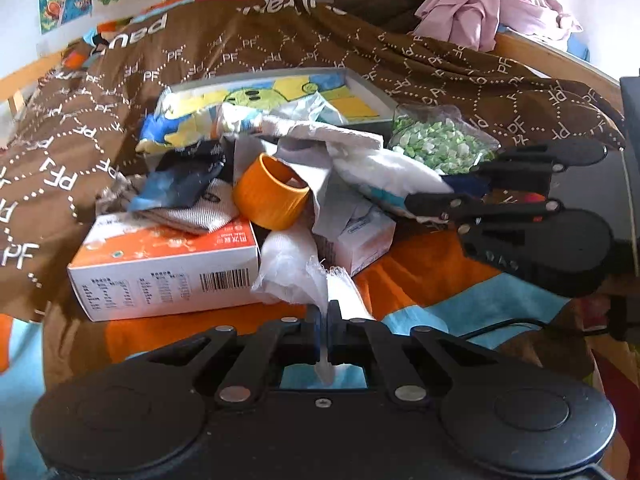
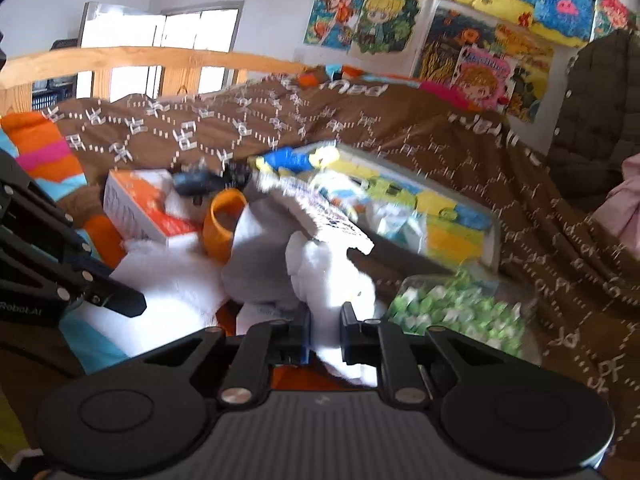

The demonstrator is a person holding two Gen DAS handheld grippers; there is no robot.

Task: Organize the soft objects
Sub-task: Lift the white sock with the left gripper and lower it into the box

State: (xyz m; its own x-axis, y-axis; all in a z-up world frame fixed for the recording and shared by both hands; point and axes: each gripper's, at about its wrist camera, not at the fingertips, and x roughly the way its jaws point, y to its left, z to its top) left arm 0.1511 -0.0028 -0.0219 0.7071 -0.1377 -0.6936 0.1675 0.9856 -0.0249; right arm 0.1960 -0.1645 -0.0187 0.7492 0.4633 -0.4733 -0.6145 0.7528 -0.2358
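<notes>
Two grippers we record, both clamped: our left gripper (image 1: 323, 322) pinches a strip of white cloth (image 1: 298, 268) that trails up into the pile; our right gripper (image 2: 325, 330) squeezes a thicker fold of white fabric (image 2: 332, 280). Just beyond lie an orange cup (image 1: 272, 192) on its side, an orange-and-white box (image 1: 164, 268), a bag of green pieces (image 1: 440, 140) and a framed picture (image 1: 360, 100), all on a brown patterned blanket (image 1: 120, 92).

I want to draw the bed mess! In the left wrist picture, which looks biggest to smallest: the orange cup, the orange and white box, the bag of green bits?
1. orange and white box
2. bag of green bits
3. orange cup
The bag lies farther back, so its real size is unsure.
</notes>
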